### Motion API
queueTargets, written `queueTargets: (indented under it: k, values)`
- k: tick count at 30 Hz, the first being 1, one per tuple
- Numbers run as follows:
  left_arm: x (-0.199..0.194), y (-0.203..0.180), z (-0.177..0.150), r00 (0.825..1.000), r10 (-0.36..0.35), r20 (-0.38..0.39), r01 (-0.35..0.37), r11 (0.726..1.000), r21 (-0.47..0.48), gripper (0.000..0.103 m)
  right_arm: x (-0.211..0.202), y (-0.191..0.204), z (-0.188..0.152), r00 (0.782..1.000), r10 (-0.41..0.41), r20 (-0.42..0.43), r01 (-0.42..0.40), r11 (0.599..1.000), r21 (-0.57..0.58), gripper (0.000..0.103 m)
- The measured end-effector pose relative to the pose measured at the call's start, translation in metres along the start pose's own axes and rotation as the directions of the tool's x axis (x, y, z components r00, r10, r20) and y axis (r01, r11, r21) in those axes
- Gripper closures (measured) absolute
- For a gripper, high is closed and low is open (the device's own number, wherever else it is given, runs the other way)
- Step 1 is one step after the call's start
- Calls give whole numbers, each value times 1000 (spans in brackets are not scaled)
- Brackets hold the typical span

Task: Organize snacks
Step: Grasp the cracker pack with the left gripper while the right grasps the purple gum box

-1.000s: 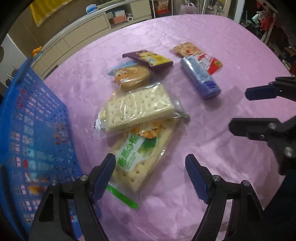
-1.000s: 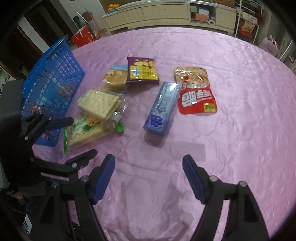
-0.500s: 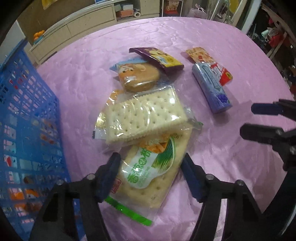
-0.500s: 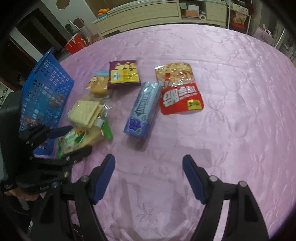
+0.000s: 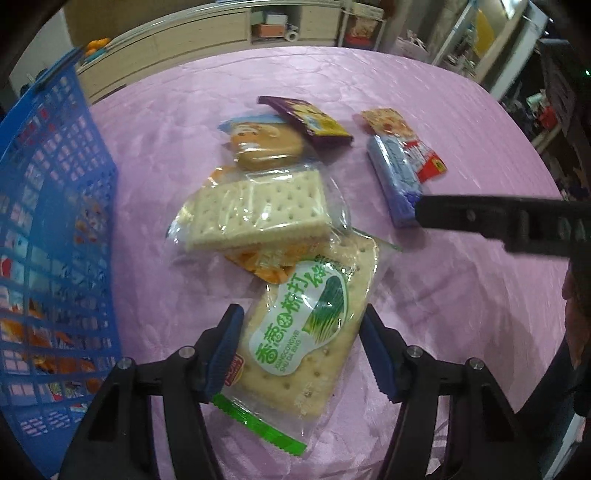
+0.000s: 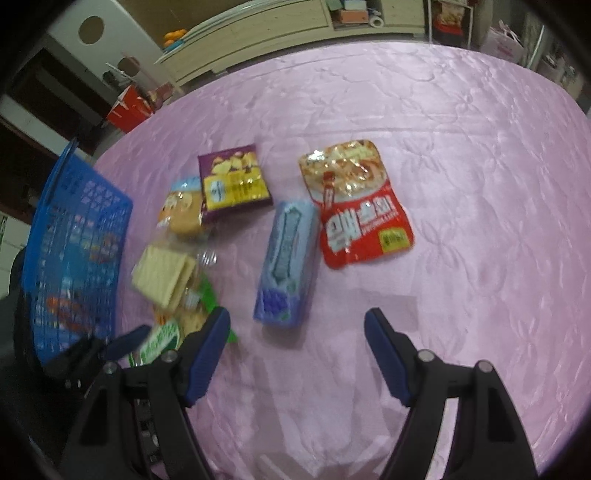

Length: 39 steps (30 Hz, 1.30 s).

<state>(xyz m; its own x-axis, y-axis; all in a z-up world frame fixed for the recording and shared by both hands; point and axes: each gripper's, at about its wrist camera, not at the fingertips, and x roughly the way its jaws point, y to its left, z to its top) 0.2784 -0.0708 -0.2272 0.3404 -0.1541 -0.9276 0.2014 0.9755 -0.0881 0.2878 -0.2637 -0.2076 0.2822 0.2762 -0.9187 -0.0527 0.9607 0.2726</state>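
Closing since before, my left hand-held gripper (image 5: pixel 301 349) now touches the scallion cracker pack (image 5: pixel 306 332) at six o'clock; my right hand-held gripper (image 6: pixel 297 334) stays open, empty.

— What do I have around the work area?

— I see a pink quilted tablecloth (image 6: pixel 461 184) covering the table. Beyond its far edge runs a long cream sideboard (image 6: pixel 280 22) with open shelves, and some oranges (image 6: pixel 175 36) sit at its left end.

— Anything on the floor side?

— I make out a red box (image 6: pixel 127 110) off the table's far left, and a pink bag (image 6: pixel 504 42) at far right.
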Motion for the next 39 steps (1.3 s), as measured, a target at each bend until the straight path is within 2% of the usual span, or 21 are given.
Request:
queueTargets:
  k: [5, 6, 10, 12, 13, 19, 26, 30, 39]
  values:
    - [0, 8, 5, 1000, 23, 9, -22, 998, -60, 42, 16, 12, 14, 998, -61, -17, 61, 998, -12, 25]
    - [0, 11, 6, 1000, 24, 10, -23, 997, -71, 42, 18, 13, 15, 997, -74, -18, 74, 997, -15, 28]
    - [1, 17, 8, 1000, 23, 17, -21, 996, -88, 42, 23, 25, 21, 990, -142, 5, 142, 988, -55, 41]
    - [1, 19, 8, 999, 28, 23, -26, 996, -88, 42, 24, 33, 20, 982, -187, 17, 188, 975, -115, 61]
    - [1, 19, 8, 999, 31, 25, -29, 996, -87, 42, 25, 36, 19, 982, -188, 19, 189, 973, -130, 66]
    - [-10, 13, -3, 999, 36, 36, -33, 996, -86, 42, 17, 32, 1, 987, -160, 6, 159, 973, -168, 66]
    - [-31, 8, -16, 997, 49, 68, -43, 996, -82, 42, -30, 36, -48, 989, -138, 56, 147, 963, -225, 67]
    - [-57, 2, -24, 994, 42, 104, -34, 996, -78, 47, -58, 47, -68, 985, -139, 106, 164, 947, -278, 67]
    - [-123, -7, -47, 976, 33, 214, -21, 998, -59, 48, -107, 81, -90, 977, -95, 193, 158, 926, -342, 67]
